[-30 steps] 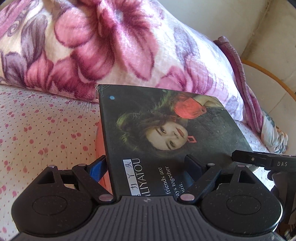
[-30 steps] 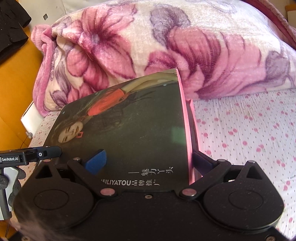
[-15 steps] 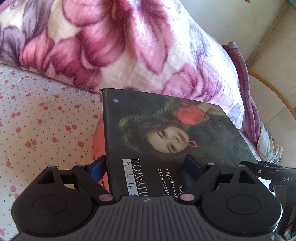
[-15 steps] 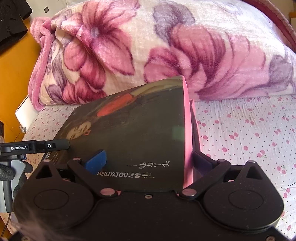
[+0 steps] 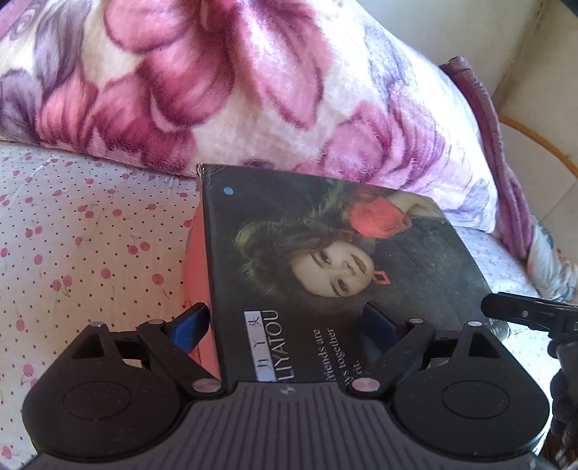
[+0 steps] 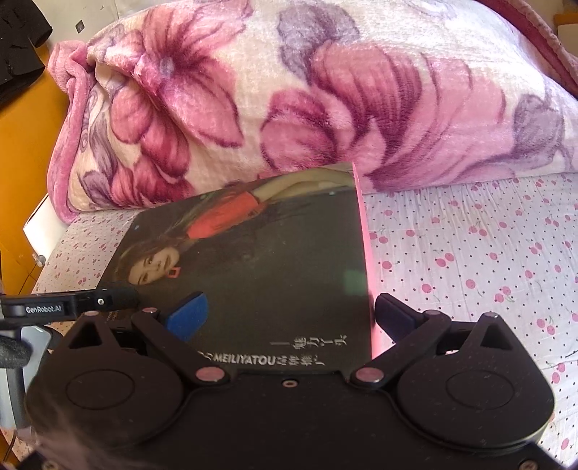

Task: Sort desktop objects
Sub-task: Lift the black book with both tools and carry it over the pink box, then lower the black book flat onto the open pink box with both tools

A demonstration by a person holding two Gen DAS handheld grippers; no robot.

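Over the cherry-print sheet (image 6: 469,253): two grippers are carrying a flat dark box (image 5: 325,260) toward the floral blanket (image 5: 216,90).

Left gripper (image 5: 289,325) is straddling the box's left corner, one blue pad at the pink side wall, the other over the printed lid; right gripper (image 6: 289,314) is doing the same at the opposite corner. Both sets of jaws are standing wide apart around the box, and whether the pads are actually pressing cannot be told. Box's far edge is sitting just beside, perhaps touching, the blanket. Risk, as judged: with holds only at the near corners, the box could be tipping or sliding out if one hand is lagging; the lid may be lifting off its pink base; the blanket could be catching the far edge. Surface is soft, wrinkled bedding, giving poor footing; orange floor (image 6: 21,162) is showing at the left, pale wall (image 5: 469,29) behind.
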